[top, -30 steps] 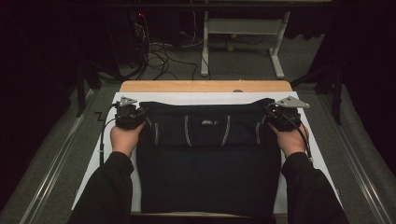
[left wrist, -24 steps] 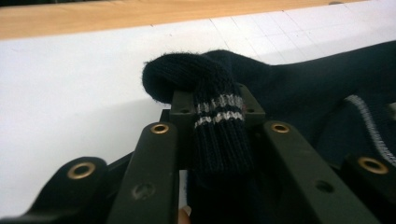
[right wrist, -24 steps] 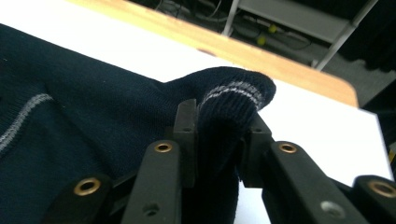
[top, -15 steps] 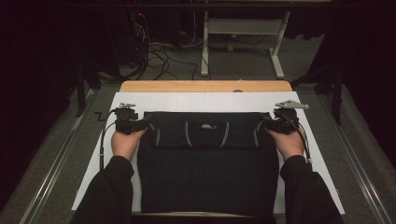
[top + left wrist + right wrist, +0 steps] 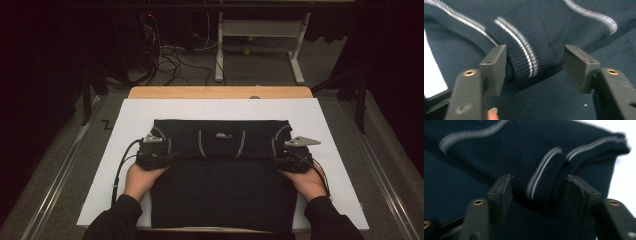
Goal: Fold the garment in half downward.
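On the white sheet (image 5: pixel 100 185) lies the folded dark sweater (image 5: pixel 220 190), and at its fold's ends the left gripper (image 5: pixel 534 70) and right gripper (image 5: pixel 539 192), jaws just narrowing yet loose around cloth, should clamp evenly together.

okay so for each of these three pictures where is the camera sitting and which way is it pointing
High view: above the person's side, facing forward and down on the table; forearms, hands, left gripper, right gripper.
Left gripper view: rides that gripper, looks along its fingers at the sweater.
Right gripper view: likewise; fingers, a striped fold.
All share the sweater.
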The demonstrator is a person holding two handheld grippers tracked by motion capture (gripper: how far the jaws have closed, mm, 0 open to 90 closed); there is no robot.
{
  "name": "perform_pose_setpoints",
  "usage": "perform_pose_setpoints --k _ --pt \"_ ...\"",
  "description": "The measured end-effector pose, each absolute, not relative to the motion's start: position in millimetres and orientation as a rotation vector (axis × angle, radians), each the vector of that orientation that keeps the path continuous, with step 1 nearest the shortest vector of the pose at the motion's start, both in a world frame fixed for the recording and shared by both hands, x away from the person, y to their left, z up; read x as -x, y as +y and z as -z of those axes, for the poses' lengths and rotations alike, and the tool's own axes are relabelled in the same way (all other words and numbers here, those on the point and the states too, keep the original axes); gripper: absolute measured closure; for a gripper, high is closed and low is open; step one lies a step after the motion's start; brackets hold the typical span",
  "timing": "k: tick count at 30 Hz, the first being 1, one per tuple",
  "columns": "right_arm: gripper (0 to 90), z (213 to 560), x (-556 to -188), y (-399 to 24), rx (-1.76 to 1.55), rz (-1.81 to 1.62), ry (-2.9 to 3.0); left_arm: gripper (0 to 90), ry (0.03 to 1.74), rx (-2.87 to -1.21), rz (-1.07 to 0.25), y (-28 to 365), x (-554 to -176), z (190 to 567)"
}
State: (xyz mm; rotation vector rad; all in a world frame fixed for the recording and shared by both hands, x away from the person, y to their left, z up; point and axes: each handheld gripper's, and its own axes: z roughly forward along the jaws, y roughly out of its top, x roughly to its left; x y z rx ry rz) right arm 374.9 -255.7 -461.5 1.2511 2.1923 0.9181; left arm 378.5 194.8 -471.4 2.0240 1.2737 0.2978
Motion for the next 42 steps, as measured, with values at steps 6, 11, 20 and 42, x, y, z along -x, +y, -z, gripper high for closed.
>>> perform_pose_setpoints --k 6,11,20,42 --pt "51.9 469.5 -380.1 -255.0 -1.289 -0.918 2.199 52.1 1.268 -2.036 -0.345 195.9 -377.9 473.6" --pt "68.5 469.4 -379.4 -253.6 -1.271 -0.920 2.213 63.6 1.257 -2.013 -0.347 195.4 -375.8 476.8" --pt "74.0 455.5 -371.0 -255.1 -1.211 -0.963 2.163 70.8 1.231 -1.941 -0.326 202.6 -368.7 462.3" --pt "73.7 453.4 -289.4 -266.4 -1.075 -1.031 2.153 70.3 1.091 -1.980 -0.285 208.4 -289.5 457.0"
